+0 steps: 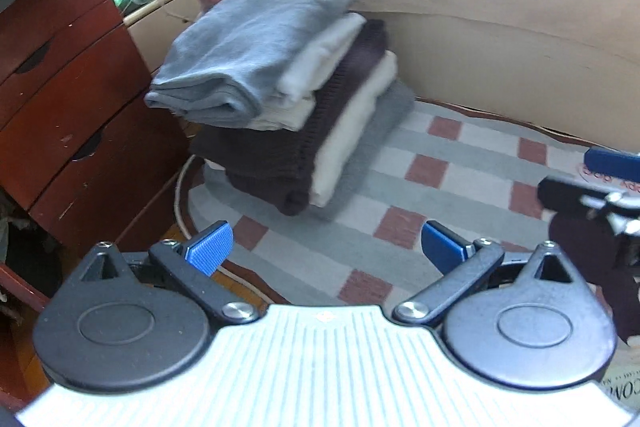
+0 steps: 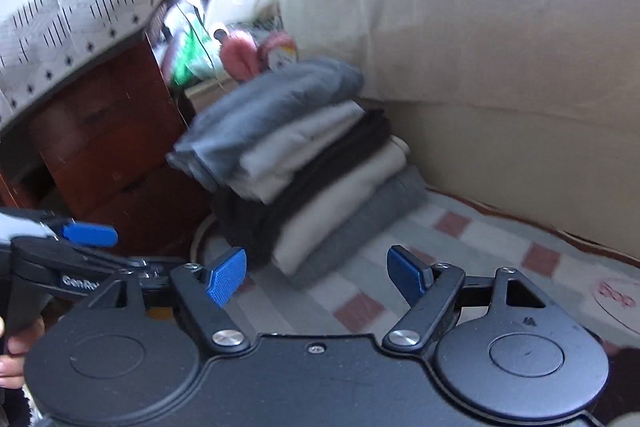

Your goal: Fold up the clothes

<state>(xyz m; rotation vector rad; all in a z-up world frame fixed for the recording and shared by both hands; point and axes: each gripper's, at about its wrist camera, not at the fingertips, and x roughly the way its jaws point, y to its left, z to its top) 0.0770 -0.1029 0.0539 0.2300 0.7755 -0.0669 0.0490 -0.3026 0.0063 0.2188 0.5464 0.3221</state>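
My left gripper (image 1: 326, 247) has its fingers spread wide with nothing between them, hanging over the checked rug (image 1: 400, 187) just in front of the stack of folded clothes (image 1: 280, 95). My right gripper (image 2: 316, 275) is likewise released and empty, its jaws easing wider, also near the front of that stack. The stack of about 5 folded pieces sits on the rug, between the red-brown drawer cabinet (image 1: 80, 99) and the cream sofa (image 1: 500, 39).
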